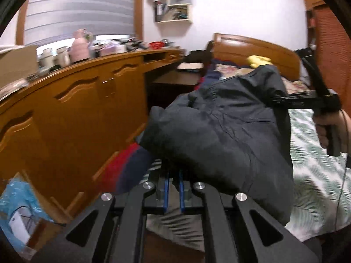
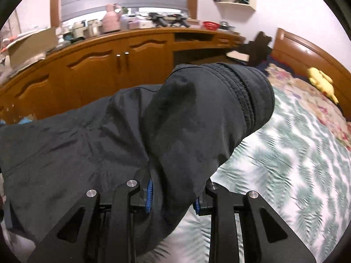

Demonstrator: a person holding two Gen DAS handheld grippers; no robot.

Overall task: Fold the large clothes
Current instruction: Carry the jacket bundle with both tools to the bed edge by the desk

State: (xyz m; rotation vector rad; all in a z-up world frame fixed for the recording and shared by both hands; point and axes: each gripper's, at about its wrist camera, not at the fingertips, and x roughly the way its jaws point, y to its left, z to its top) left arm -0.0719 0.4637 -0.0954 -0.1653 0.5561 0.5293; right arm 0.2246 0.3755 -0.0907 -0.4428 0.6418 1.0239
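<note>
Aloft, dark jacket over bed, both grippers' jaws clamped on its fabric

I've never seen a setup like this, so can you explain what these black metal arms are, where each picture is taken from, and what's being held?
No robot here: a person holds a pair of hand-held tongs in each hand, with a wide-angle camera on each looking along its fingers. One picture looks out from the left tongs, the other from the right tongs. Both pairs are shut on the same dark jacket, lifted above a bed with a leaf-patterned cover. In the left view you also see the person's hand holding the right tongs. A yellow toy lies near the wooden headboard.
</note>
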